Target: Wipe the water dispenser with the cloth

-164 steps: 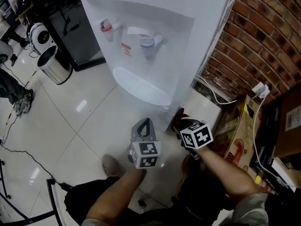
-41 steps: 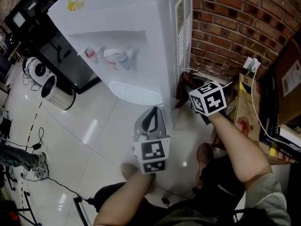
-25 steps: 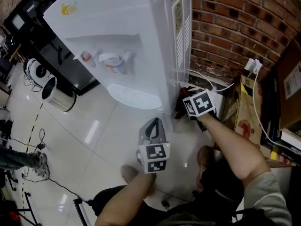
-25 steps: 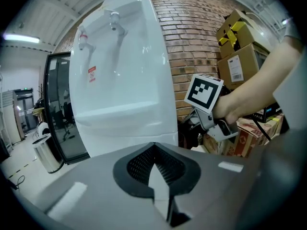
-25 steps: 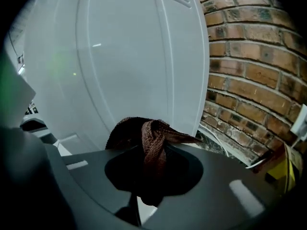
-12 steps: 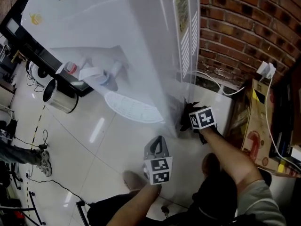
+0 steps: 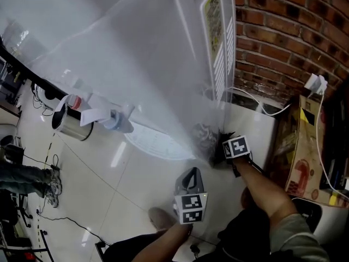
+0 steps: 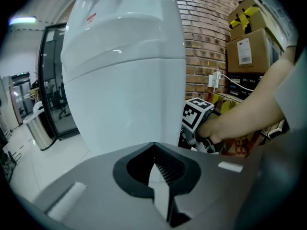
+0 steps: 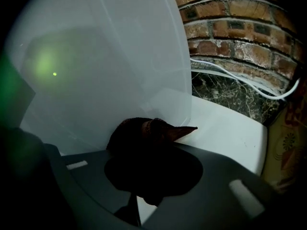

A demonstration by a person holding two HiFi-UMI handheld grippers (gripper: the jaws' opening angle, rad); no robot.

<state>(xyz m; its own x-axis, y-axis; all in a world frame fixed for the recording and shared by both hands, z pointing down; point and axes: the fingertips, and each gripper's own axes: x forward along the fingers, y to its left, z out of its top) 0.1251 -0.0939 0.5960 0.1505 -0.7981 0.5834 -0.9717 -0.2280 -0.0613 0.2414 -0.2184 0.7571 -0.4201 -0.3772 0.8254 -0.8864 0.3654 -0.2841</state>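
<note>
Dark maroon cloth pressing on white water dispenser side panel, low by rear bottom corner; right gripper clamping it. Left gripper hovering nearby, jaws together, empty. Best wiping with flat, steady pressure, steering clear of white cable behind.

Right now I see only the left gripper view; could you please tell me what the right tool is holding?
Observer: The right tool is shut on a dark reddish-brown cloth.
Operator: Where is the cloth on the dispenser?
Observer: It lies low against the side panel of the tall white plastic water dispenser, near its bottom edge.
Operator: Is anything above it there?
Observer: A yellow-and-white printed label, high on that panel.
</note>
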